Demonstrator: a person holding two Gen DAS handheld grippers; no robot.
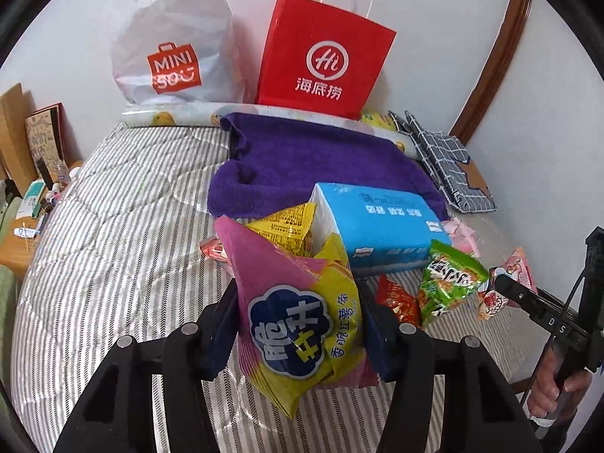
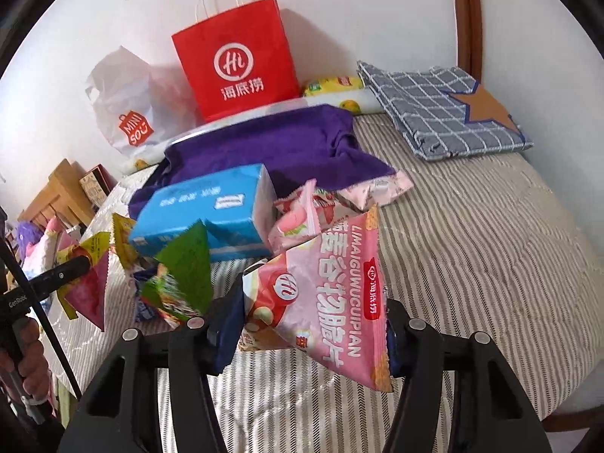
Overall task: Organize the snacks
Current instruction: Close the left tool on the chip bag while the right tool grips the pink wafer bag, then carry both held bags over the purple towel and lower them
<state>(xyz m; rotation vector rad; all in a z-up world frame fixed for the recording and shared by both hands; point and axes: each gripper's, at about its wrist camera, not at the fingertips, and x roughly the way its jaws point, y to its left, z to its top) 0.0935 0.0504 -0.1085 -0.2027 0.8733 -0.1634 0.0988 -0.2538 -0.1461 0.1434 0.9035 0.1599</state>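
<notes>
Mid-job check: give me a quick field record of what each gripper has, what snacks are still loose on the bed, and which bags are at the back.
left gripper: shut on pink-and-yellow snack bag
right gripper: shut on pink Hi snack bag
loose on bed: green snack packet, red snack packet, blue tissue pack
under the pile: purple towel
at the back wall: red paper bag, white Miniso bag
surface: striped bed cover

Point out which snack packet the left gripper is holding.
The pink-and-yellow packet, clamped in the left gripper. The green packet lies loose on the bed, and the right gripper holds a pink one.
</notes>
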